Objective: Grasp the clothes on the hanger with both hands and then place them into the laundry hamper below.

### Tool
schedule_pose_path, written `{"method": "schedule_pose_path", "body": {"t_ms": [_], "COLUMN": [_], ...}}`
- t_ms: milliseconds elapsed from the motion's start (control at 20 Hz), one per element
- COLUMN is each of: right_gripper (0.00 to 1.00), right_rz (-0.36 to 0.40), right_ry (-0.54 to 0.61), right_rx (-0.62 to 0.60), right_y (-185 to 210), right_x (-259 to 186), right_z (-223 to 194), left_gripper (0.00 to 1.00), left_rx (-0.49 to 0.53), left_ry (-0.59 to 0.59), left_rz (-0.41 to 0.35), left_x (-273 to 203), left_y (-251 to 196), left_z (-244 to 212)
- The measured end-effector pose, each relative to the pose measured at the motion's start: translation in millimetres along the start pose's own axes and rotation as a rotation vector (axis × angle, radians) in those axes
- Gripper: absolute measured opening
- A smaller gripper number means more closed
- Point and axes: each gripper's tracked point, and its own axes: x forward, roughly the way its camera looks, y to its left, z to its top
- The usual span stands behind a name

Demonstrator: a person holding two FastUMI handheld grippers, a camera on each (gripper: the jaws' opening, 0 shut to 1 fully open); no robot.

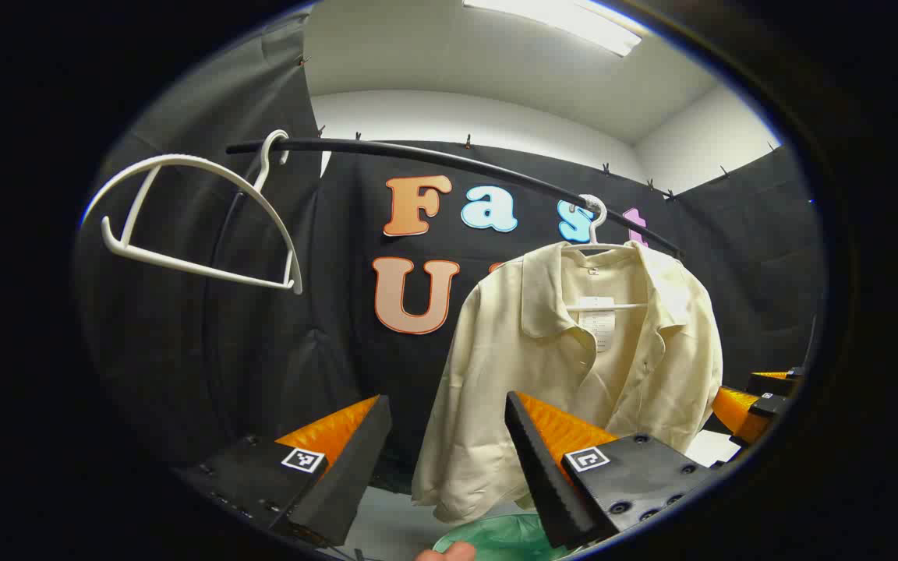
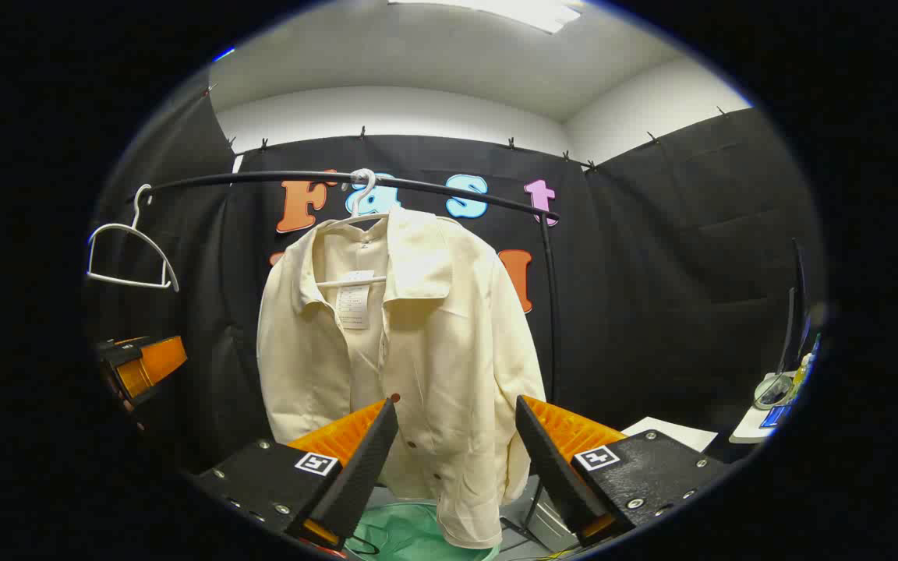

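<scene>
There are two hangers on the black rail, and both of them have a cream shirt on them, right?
Not quite. Two hangers do hang on the black rail, but just one carries the cream shirt. The other white hanger is bare, as the left gripper view shows clearly.

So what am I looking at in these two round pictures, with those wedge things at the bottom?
Those wedges are the fingers of two hand-held grippers; a person carries one in each hand, and each has its own camera looking forward. In the left gripper view, the left gripper is open and holds nothing. The same goes for the right gripper in the right gripper view. Ahead, a cream collared shirt hangs on a white plastic hanger from a black curved rail. An empty white hanger hangs beside it. Below is the green laundry hamper.
</scene>
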Motion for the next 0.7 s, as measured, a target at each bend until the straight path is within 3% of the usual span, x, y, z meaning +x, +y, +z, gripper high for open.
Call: {"method": "schedule_pose_path", "body": {"t_ms": [700], "right_gripper": [0.95], "right_rz": [-0.004], "right_ry": [0.019], "right_rx": [0.002], "right_y": [-3], "right_x": [-6], "right_z": [-5], "left_gripper": [0.96], "left_rx": [0.010], "left_ry": [0.013], "left_rz": [-0.009], "left_x": [-14], "left_y": [-1], "left_z": [-3]}}
